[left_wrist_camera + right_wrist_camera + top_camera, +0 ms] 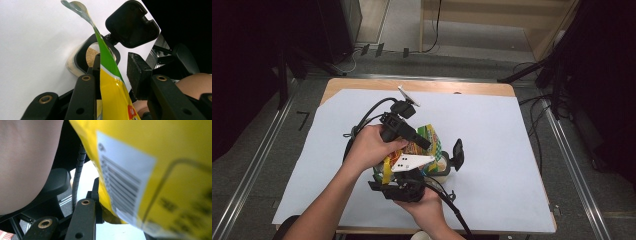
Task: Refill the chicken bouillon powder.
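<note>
One yellow-green snack bag (pixel 424 145) hangs just above one open container (pixel 443 165), whose single black lid (pixel 457 152) stands flipped up beside it. Two grippers hold that bag: the left gripper (pixel 424 143) pinches its upper edge, jaws partly closed on the foil. The right gripper (pixel 384 184), on the container's near side, grips the bag's lower part, where one barcode label (pixel 122 185) shows

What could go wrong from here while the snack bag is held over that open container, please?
The yellow bag hangs tilted above the open container, so pieces may miss its small mouth and land on the white sheet. The hinged black lid stands close beside the bag and could get knocked. The left tongs pinch only the bag's edge; it might slip.
</note>
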Action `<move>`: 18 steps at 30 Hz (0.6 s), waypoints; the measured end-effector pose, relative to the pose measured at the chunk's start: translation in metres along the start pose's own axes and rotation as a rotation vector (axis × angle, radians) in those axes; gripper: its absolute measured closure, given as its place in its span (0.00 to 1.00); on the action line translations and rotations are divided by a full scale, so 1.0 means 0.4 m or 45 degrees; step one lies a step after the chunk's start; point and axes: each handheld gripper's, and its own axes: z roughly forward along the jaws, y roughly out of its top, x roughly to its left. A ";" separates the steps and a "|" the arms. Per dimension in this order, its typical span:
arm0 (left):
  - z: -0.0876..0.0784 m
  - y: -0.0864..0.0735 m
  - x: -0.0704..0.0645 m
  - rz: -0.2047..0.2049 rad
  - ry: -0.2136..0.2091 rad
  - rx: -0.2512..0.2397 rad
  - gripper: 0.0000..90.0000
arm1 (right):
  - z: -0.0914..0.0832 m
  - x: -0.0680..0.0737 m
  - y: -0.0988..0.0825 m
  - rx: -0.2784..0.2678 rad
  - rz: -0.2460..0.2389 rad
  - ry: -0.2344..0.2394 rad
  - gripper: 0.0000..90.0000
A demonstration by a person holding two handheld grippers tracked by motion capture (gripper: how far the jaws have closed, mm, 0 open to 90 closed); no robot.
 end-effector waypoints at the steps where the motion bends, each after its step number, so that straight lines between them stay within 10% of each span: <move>1: 0.000 0.000 0.001 0.000 -0.002 0.000 0.77 | 0.000 0.000 0.000 0.000 -0.001 -0.001 0.81; 18: -0.006 0.000 -0.010 0.010 0.011 -0.006 0.77 | -0.003 0.006 0.003 -0.009 0.003 0.004 0.81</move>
